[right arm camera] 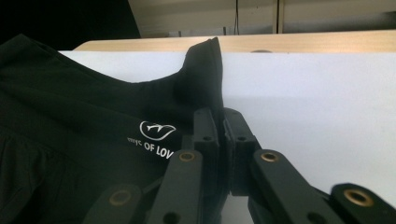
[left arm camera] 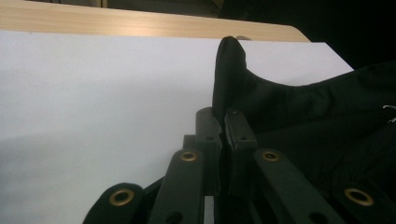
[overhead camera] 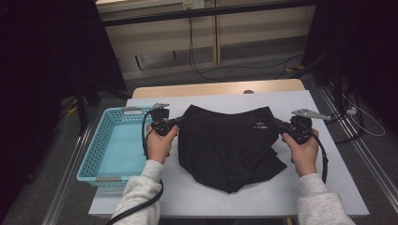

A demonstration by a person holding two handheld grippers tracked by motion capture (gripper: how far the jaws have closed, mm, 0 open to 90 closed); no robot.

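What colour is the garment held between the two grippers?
Black, with a small white logo and lettering; the garment shows this best in the right gripper view.

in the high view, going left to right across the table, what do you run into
blue basket → left gripper → black garment → right gripper

Black garment (overhead camera: 227,147) spread on white surface (overhead camera: 328,178), left tongs (overhead camera: 179,120) clamped on its left corner, right tongs (overhead camera: 275,123) on right corner. Turquoise basket (overhead camera: 101,140) at surface's left edge.
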